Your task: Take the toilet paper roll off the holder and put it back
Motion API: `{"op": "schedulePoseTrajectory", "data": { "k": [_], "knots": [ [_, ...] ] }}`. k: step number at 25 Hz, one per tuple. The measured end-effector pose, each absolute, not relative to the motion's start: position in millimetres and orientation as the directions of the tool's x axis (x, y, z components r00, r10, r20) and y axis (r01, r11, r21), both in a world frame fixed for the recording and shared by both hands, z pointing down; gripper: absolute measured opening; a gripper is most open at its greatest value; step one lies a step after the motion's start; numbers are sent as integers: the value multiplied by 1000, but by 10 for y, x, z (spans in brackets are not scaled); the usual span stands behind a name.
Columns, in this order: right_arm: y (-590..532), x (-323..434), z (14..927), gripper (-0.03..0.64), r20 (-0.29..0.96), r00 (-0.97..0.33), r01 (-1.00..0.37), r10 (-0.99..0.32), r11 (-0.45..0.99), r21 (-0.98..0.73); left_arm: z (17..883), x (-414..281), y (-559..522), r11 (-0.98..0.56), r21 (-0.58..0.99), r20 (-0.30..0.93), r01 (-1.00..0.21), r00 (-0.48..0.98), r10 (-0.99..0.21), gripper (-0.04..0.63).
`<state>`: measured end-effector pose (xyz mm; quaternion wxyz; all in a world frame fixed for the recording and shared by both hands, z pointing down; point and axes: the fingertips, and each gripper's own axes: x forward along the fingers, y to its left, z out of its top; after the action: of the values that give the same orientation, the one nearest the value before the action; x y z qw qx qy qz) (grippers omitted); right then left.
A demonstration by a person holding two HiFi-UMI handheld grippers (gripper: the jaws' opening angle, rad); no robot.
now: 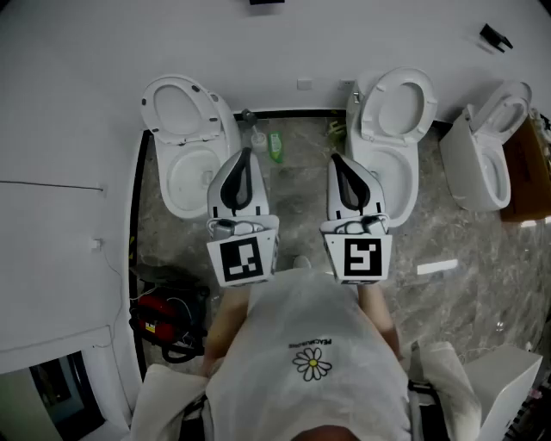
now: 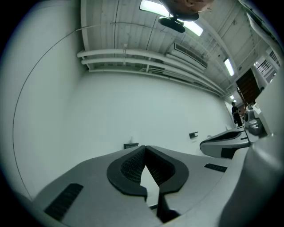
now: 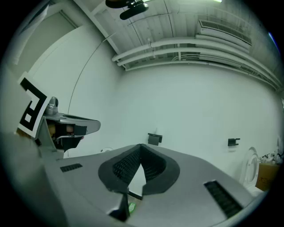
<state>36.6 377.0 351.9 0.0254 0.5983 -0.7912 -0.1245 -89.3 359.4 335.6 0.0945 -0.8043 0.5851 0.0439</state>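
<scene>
I see no toilet paper roll in any view. A small black holder (image 3: 154, 138) is mounted on the white wall straight ahead of my right gripper (image 3: 141, 147); it also shows at the top edge of the head view (image 1: 267, 3). A second black holder (image 3: 234, 142) sits further right on the wall (image 1: 495, 36). My left gripper (image 1: 244, 155) and right gripper (image 1: 337, 159) are held side by side above the floor, both pointing at the wall. Each has its tips together with nothing between them. The left gripper (image 2: 144, 149) points just right of the first holder (image 2: 131, 145).
Three white toilets stand against the wall: left (image 1: 185, 146), middle (image 1: 392, 129), right (image 1: 486, 151). A green bottle (image 1: 275, 146) stands between the first two. A red device (image 1: 159, 314) lies at the left, a cardboard box (image 1: 527, 172) at the far right.
</scene>
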Motion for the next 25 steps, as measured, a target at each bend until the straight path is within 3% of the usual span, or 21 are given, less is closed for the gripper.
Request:
{"op": "schedulePoseTrajectory", "data": {
  "k": [12, 18, 25],
  "knots": [
    [3708, 489, 3608, 9, -92, -261, -955, -961, 243, 170, 3368, -857, 3484, -303, -107, -181, -947, 318, -931, 15],
    [3671, 587, 3554, 9, -140, -277, -956, -951, 258, 142, 3385, -771, 3458, -301, -111, -170, -947, 317, -933, 15],
    [3623, 658, 3686, 9, -95, -278, -957, -956, 266, 114, 3515, -820, 3436, -277, -131, -152, -952, 296, -943, 15]
  ]
}}
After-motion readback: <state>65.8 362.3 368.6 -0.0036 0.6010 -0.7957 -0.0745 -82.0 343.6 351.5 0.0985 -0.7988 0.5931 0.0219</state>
